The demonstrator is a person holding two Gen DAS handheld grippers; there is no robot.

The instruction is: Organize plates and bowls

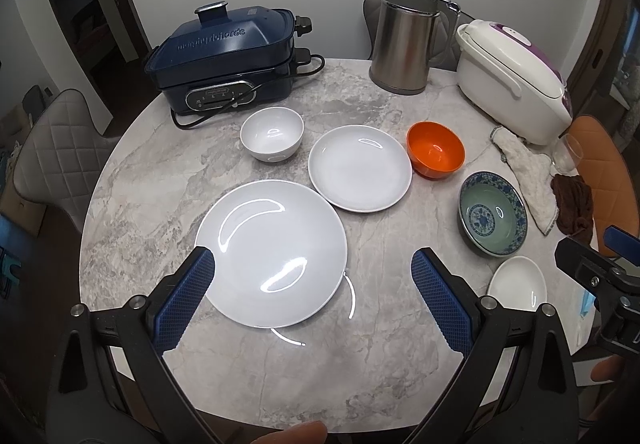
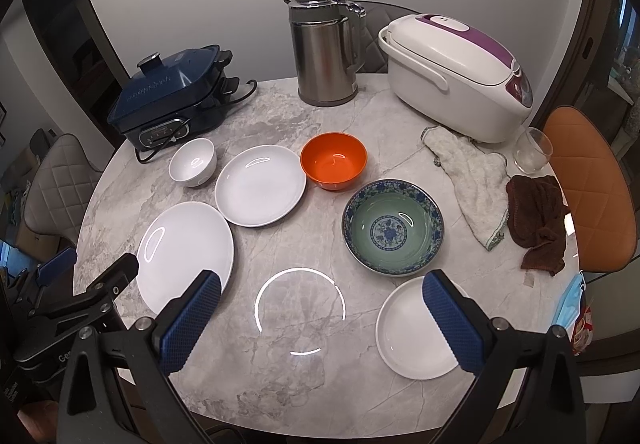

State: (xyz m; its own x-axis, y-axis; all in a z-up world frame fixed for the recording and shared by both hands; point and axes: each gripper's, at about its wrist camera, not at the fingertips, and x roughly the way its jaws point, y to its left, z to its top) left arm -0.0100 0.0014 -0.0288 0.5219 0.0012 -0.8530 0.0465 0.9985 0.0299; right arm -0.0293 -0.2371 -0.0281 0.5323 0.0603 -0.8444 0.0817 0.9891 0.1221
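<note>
Item: six loose dishes on the marble table (image 2: 280,124), nothing stacked yet.

Your left gripper (image 1: 312,276) and right gripper (image 2: 322,298) hover wide open, empty. Large plate (image 1: 272,252) lies under the left fingers; small plate (image 2: 416,328) under the right. Ahead: medium plate (image 2: 260,190), white bowl (image 2: 193,162), orange bowl (image 2: 334,160), patterned bowl (image 2: 394,228). Cloths (image 2: 472,184) and glass (image 2: 532,150) crowd your right side; judged no obstruction.
</note>
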